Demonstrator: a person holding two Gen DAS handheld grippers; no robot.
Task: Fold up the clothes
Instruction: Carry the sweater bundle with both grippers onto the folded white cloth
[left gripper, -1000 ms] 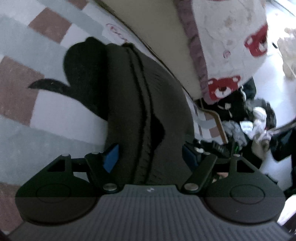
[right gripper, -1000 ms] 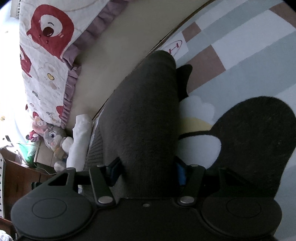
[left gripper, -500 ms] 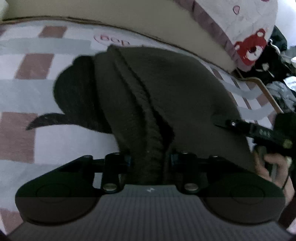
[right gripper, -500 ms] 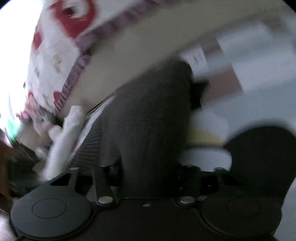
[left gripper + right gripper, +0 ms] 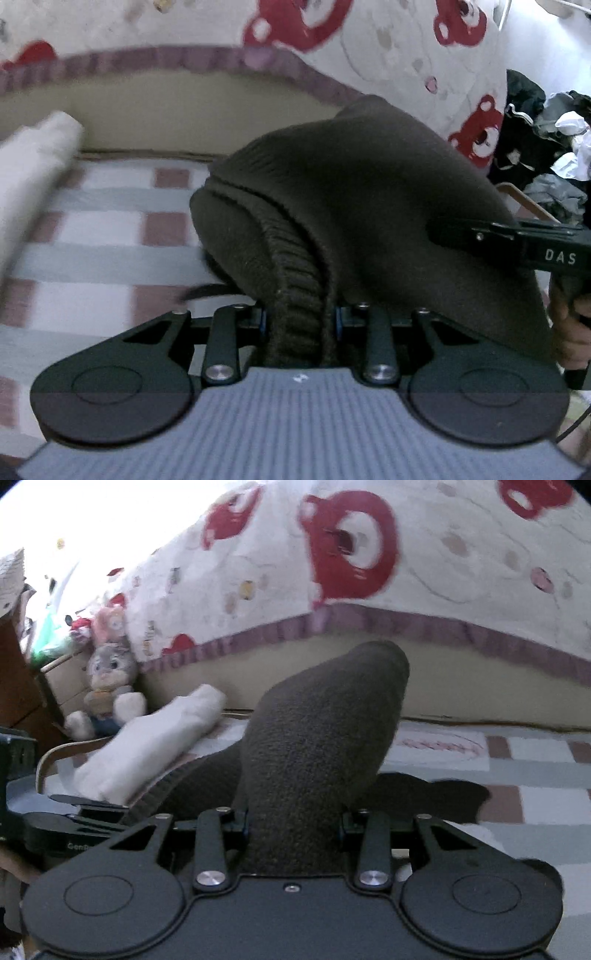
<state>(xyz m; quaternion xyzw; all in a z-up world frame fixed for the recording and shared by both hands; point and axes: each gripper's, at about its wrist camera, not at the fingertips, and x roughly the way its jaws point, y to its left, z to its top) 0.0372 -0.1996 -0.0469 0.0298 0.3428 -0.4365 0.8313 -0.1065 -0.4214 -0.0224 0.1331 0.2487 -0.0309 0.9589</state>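
Observation:
A dark brown knit garment point(image 5: 351, 206) hangs lifted above the checked rug point(image 5: 92, 229). My left gripper point(image 5: 300, 321) is shut on its ribbed edge, which runs bunched between the blue pads. In the right wrist view, the same garment point(image 5: 321, 731) rises as a thick fold out of my right gripper point(image 5: 293, 819). Its jaws are closing and the pads press on the cloth on both sides. The right gripper point(image 5: 517, 240), held by a hand, also shows at the right of the left wrist view, against the garment's side.
A bed with a white bear-print quilt point(image 5: 332, 37) and purple frill stands just behind the rug. A rolled white cloth point(image 5: 147, 746) lies at the rug's left end beside a plush rabbit point(image 5: 107, 679). A heap of clothes point(image 5: 554, 147) lies far right.
Both grippers went from open around the garment to closed on it. They rose and lifted it off the rug, and both views swung up toward the bed.

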